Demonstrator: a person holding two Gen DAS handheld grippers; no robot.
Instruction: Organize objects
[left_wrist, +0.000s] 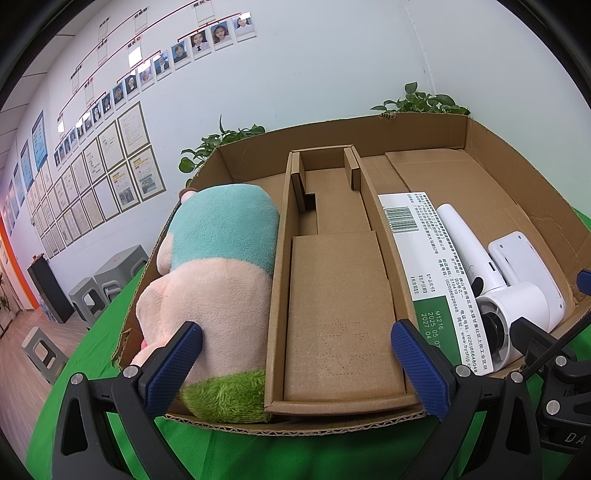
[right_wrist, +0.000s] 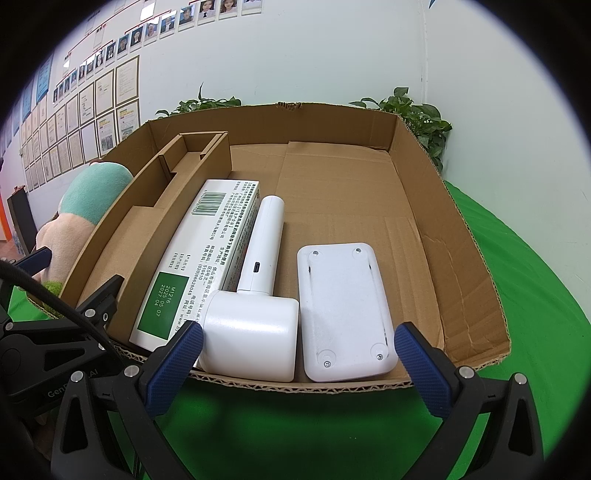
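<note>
Nearly done, apparently: plush toy (left_wrist: 218, 280), carton (right_wrist: 195, 254), dryer (right_wrist: 255, 314), white case (right_wrist: 345, 310) boxed; right side, three o'clock, bare. Both jaws apart, empty.

Framed documents (left_wrist: 110, 166) and portrait photos (left_wrist: 199, 42) on the wall, upper left. Grey stools (left_wrist: 107, 277) lower left. Potted plants (right_wrist: 417, 114) behind.
</note>
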